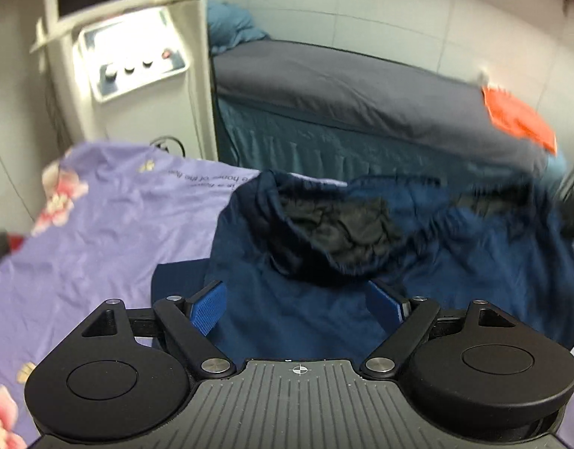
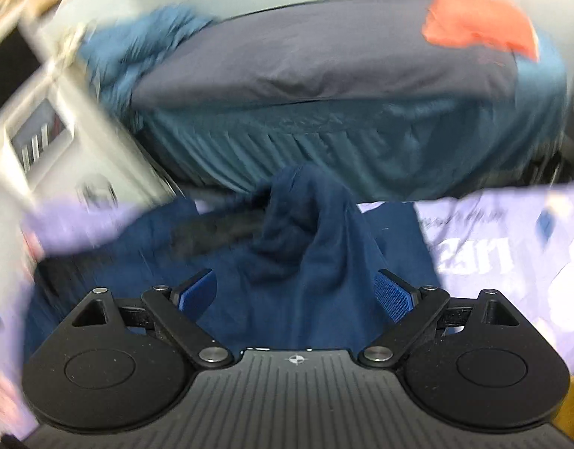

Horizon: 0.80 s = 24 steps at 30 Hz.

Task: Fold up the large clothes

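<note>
- The left gripper (image 1: 298,303) stood spread wide, gripping nothing, above the navy garment (image 1: 305,262).
- The right gripper (image 2: 298,295) was likewise released over it.
- The garment lay rumpled on the lilac sheet (image 1: 118,217), dark lining (image 1: 343,224) toward 12 o'clock.

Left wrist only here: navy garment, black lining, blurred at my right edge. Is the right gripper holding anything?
Observer: No. The right gripper is open, its jaws spread over the navy garment, gripping nothing.
Operator: How does the cloth lie on that side?
Observer: A raised ridge of fabric runs away from between the pads; that view is heavily motion-blurred.
Operator: What's beyond the garment's right edge?
Observer: The lilac sheet carries on there, with large white lettering that your view lacks.
</note>
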Available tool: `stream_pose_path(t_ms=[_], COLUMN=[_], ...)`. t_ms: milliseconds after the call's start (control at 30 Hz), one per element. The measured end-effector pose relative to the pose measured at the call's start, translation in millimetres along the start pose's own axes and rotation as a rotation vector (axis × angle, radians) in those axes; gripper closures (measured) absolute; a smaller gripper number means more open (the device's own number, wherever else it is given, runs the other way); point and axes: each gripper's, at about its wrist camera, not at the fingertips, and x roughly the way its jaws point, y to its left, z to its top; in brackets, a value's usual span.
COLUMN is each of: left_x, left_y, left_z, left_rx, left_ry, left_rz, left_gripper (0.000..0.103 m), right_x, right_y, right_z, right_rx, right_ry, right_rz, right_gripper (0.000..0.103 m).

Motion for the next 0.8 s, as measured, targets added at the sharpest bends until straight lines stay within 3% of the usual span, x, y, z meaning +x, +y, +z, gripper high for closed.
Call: stream_pose_path(t_ms=[67, 167, 267, 333, 500, 633, 667, 700, 733, 767, 800], left_x=[8, 21, 26, 31, 80, 118, 125, 132, 140, 147, 151], left_y=[-3, 5, 11, 6, -11, -22, -22, -20, -16, -12, -7], left_z=[1, 16, 34, 43, 58, 56, 56, 56, 57, 57, 57], left_rx=[0.031, -0.009, -0.097, -0.093, -0.193, -0.174, -0.182, -0.197, -0.219, -0.239, -0.254], left_ry=[0.015, 0.015, -0.002, 0.002, 0.186, 0.262, 0.285, 0.312, 0.341, 0.362, 0.369], left_rz=[0.006, 0.011, -0.027, -0.033, -0.068, 0.0, 0.012, 0.008, -0.004, 0.001, 0.007], left_gripper=[0.0, 0.0, 0.0, 0.0, 0.0, 0.0, 0.002, 0.013, 0.015, 0.024, 0.04], right_x=[-2, 4, 9, 12, 27, 42, 46, 52, 58, 62, 69], right_y=[17, 24, 21, 19, 36, 42, 40, 37, 35, 35, 35], right_z=[-15, -18, -1, 10, 18, 30, 34, 38, 40, 41, 41], right_rx=[-0.156, -0.227, -0.159, -0.087, -0.037, 0.096, 0.155, 0.208, 0.254, 0.274, 0.281], right_ry=[-0.039, -0.044, -0.052, -0.061, -0.001, 0.052, 0.071, 0.09, 0.114, 0.135, 0.154], right_rz=[-0.064, -0.075, -0.039, 0.002, 0.069, 0.073, 0.066, 0.066, 0.063, 0.054, 0.037], right_gripper=[0.019, 0.024, 0.024, 0.024, 0.024, 0.028, 0.036, 0.038, 0.04, 0.042, 0.042])
